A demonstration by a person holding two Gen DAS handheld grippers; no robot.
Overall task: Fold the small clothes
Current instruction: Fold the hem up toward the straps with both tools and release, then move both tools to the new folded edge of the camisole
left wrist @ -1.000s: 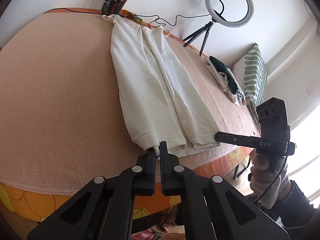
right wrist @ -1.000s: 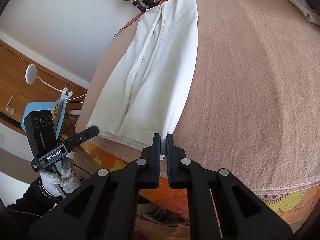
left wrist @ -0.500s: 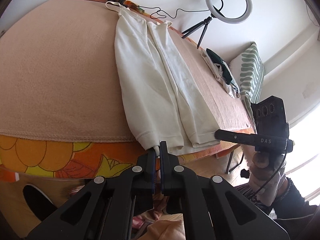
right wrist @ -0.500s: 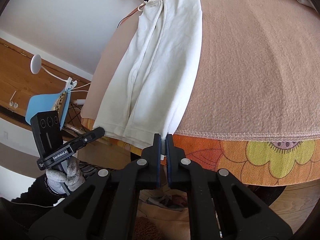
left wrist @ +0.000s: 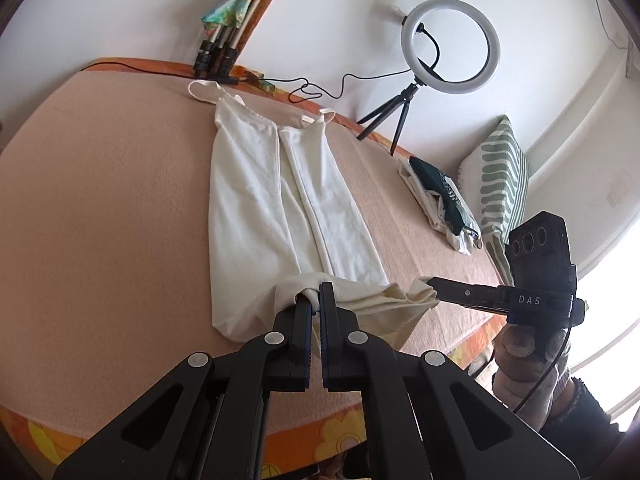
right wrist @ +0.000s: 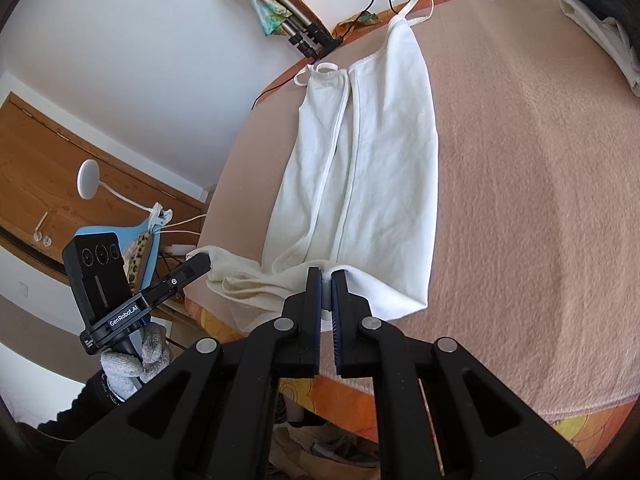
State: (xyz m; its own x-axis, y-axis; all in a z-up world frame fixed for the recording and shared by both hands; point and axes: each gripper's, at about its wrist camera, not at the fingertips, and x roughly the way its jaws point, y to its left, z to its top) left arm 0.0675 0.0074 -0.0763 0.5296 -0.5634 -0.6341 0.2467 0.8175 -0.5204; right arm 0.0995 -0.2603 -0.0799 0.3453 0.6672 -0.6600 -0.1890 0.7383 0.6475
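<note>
A long white strappy garment lies lengthwise on the pink blanket, sides folded in, straps at the far end. My left gripper is shut on its bottom hem at one corner. My right gripper is shut on the hem at the other corner. Both hold the hem lifted and carried over the lower part of the garment, so the bottom edge sags between them. Each gripper shows in the other's view: the right one, the left one.
A ring light on a small tripod stands at the far edge. A pile of clothes and a striped green pillow lie to the right. Folded tripod legs lean at the back wall. The orange floral bed edge is near.
Both grippers have lifted the hem from the near bed edge and carried it forward over the garment. The bottom part is now doubled over.
</note>
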